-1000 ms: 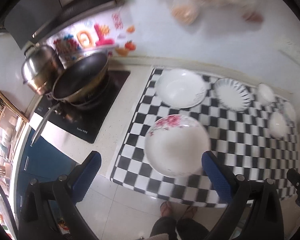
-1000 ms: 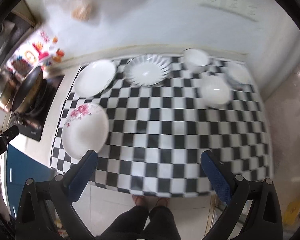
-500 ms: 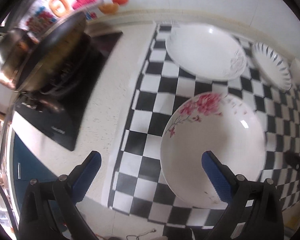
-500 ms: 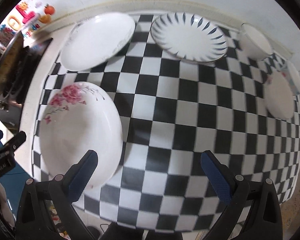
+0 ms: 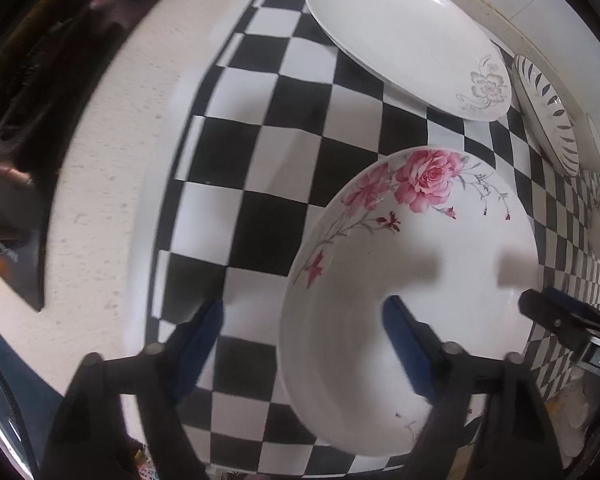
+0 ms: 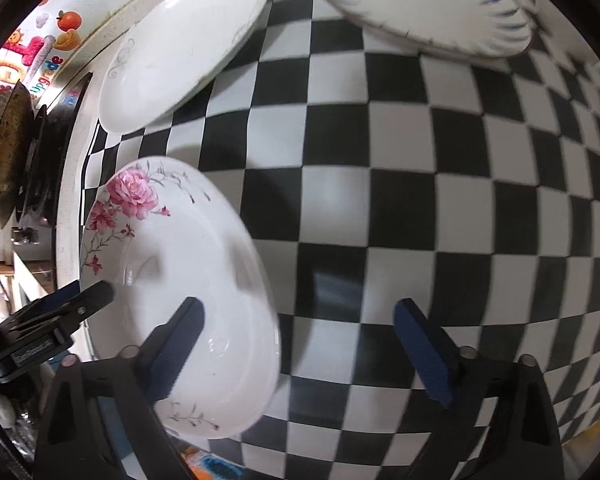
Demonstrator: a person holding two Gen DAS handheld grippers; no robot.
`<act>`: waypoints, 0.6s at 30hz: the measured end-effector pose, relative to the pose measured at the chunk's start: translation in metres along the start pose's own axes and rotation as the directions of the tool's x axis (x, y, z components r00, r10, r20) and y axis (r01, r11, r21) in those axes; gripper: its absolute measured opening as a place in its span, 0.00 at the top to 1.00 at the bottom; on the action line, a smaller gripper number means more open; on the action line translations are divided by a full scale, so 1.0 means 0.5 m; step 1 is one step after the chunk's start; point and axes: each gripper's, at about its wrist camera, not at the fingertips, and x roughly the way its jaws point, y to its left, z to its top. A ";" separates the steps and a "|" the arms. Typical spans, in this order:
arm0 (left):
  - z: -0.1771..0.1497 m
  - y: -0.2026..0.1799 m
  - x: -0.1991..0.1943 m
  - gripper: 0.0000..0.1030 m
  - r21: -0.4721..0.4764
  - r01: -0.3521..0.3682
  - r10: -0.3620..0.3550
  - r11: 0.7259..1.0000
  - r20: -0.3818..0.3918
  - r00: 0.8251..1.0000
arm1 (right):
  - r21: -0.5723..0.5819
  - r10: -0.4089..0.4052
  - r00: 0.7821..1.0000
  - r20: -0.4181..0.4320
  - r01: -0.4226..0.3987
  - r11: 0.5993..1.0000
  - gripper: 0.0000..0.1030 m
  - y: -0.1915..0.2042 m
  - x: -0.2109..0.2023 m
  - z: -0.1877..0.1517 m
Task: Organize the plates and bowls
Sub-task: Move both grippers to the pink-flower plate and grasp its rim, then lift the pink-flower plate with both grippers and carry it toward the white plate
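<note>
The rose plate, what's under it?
The rose plate lies on the checkered mat, which shows all round it. Whatever lies directly beneath is covered.

My left gripper [image 5: 304,344] straddles the rose-patterned white ceramic plate's [image 5: 416,280] rim, jaws just closing, on the black-and-white checkered mat [image 5: 260,152].

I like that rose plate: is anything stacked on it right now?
No, the rose plate lies bare on the checkered mat, showing only shadows.
</note>
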 end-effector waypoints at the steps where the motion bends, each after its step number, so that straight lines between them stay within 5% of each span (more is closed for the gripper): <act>1: 0.003 0.000 0.005 0.34 0.004 -0.002 0.002 1.000 -0.006 1.000 | 0.006 0.013 1.000 -0.009 -0.013 1.000 0.18 -0.001 0.005 -0.001; 7: 0.015 -0.009 0.018 0.59 0.015 0.025 -0.025 1.000 -0.004 1.000 | 0.005 0.028 1.000 0.003 -0.028 1.000 0.43 0.012 0.009 0.002; 8: 0.016 -0.011 0.016 0.65 0.018 0.042 -0.042 0.999 -0.007 0.999 | 0.006 0.036 0.999 0.003 -0.036 0.999 0.50 0.013 0.008 0.001; 10: 0.020 -0.018 0.013 0.65 0.025 0.031 -0.031 0.999 -0.005 1.000 | 0.007 0.064 0.998 -0.020 -0.064 0.998 0.80 0.018 0.016 0.002; 18: 0.001 -0.019 0.002 0.73 0.010 0.036 -0.036 0.999 0.019 0.999 | -0.019 0.068 0.997 0.020 -0.068 0.998 0.79 0.024 0.011 -0.015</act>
